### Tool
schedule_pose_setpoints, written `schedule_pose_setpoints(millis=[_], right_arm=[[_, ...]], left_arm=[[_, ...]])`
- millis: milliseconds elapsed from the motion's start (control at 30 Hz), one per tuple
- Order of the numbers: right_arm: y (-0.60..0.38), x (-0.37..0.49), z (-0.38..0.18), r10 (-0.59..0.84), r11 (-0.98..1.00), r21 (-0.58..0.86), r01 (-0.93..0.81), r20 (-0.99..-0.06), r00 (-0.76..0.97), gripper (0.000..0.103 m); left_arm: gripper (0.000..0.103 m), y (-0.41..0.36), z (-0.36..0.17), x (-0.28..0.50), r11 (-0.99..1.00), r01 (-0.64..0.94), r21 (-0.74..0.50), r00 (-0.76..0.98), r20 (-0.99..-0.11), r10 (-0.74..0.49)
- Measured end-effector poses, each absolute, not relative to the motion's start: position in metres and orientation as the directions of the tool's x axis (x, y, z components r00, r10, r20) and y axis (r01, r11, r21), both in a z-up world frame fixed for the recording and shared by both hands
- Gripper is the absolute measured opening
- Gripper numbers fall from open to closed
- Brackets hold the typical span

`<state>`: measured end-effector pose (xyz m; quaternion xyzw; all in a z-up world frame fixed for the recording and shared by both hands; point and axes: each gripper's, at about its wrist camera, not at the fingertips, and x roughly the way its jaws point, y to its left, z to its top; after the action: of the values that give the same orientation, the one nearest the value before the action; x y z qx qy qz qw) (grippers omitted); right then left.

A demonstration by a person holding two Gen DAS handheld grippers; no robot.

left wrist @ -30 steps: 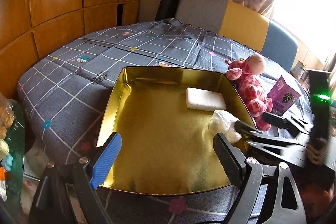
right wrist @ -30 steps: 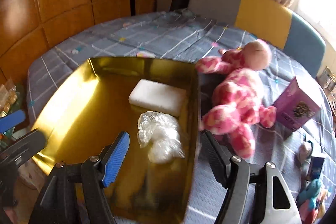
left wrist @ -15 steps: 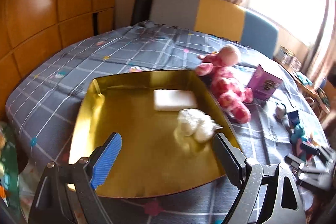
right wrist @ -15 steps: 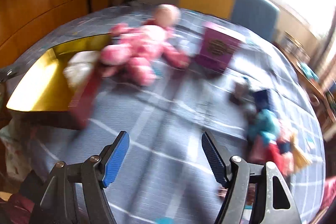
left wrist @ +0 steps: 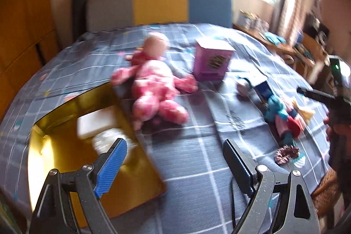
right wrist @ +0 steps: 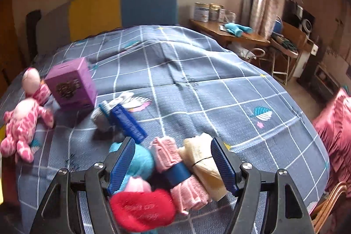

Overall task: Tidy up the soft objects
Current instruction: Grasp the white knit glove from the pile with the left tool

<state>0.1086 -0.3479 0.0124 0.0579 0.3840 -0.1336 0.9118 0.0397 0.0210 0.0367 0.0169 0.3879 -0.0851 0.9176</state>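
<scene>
Right gripper (right wrist: 173, 159) hangs agape over sock pile (right wrist: 175, 177).

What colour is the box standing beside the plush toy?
Purple box, clearest in the right wrist view.

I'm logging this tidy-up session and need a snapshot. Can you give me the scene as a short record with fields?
surface: bed with grey checked cover
container: gold tray, holding a white sponge and a plastic wad
loose soft items: pink plush toy; bundle of rolled socks
other: purple box
left tongs: open, empty
right tongs: open, over the socks
</scene>
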Motion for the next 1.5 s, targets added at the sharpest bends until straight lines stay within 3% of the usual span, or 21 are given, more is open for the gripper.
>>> schedule_pose_setpoints(millis=[133, 300, 500, 1033, 1333, 1400, 1433, 1467, 1500], right_arm=[[-0.380, 0.103, 0.006, -0.160, 0.916, 0.132, 0.380, -0.747, 0.645, 0.073], [-0.382, 0.102, 0.005, -0.115, 0.906, 0.187, 0.380, -0.755, 0.645, 0.073], [-0.386, 0.106, 0.001, -0.076, 0.898, 0.225, 0.378, -0.767, 0.637, 0.073], [-0.392, 0.109, -0.009, 0.012, 0.879, 0.303, 0.368, -0.786, 0.618, 0.073], [-0.389, 0.111, -0.010, 0.048, 0.879, 0.327, 0.347, -0.785, 0.618, 0.073], [-0.388, 0.111, -0.010, 0.050, 0.879, 0.329, 0.345, -0.783, 0.620, 0.073], [-0.388, 0.111, -0.010, 0.047, 0.880, 0.326, 0.346, -0.783, 0.620, 0.073], [-0.388, 0.111, -0.010, 0.045, 0.879, 0.326, 0.347, -0.782, 0.622, 0.073], [-0.388, 0.111, -0.010, 0.045, 0.878, 0.329, 0.348, -0.780, 0.624, 0.073]], left_arm=[[0.089, -0.021, 0.029, 0.066, 0.968, 0.252, -0.005, 0.646, -0.744, -0.172], [0.088, -0.071, 0.019, 0.107, 0.935, 0.350, 0.057, 0.620, -0.763, -0.185], [0.078, -0.120, 0.004, 0.154, 0.889, 0.453, 0.066, 0.569, -0.789, -0.231], [0.077, -0.224, -0.038, 0.232, 0.750, 0.627, 0.210, 0.561, -0.790, -0.248], [0.076, -0.242, -0.064, 0.258, 0.696, 0.687, 0.206, 0.524, -0.805, -0.278], [0.073, -0.245, -0.067, 0.262, 0.688, 0.697, 0.202, 0.519, -0.804, -0.290], [0.065, -0.247, -0.068, 0.263, 0.686, 0.698, 0.204, 0.521, -0.802, -0.292], [0.050, -0.248, -0.069, 0.265, 0.685, 0.700, 0.201, 0.520, -0.802, -0.295], [0.048, -0.250, -0.071, 0.267, 0.685, 0.704, 0.188, 0.507, -0.808, -0.299]])
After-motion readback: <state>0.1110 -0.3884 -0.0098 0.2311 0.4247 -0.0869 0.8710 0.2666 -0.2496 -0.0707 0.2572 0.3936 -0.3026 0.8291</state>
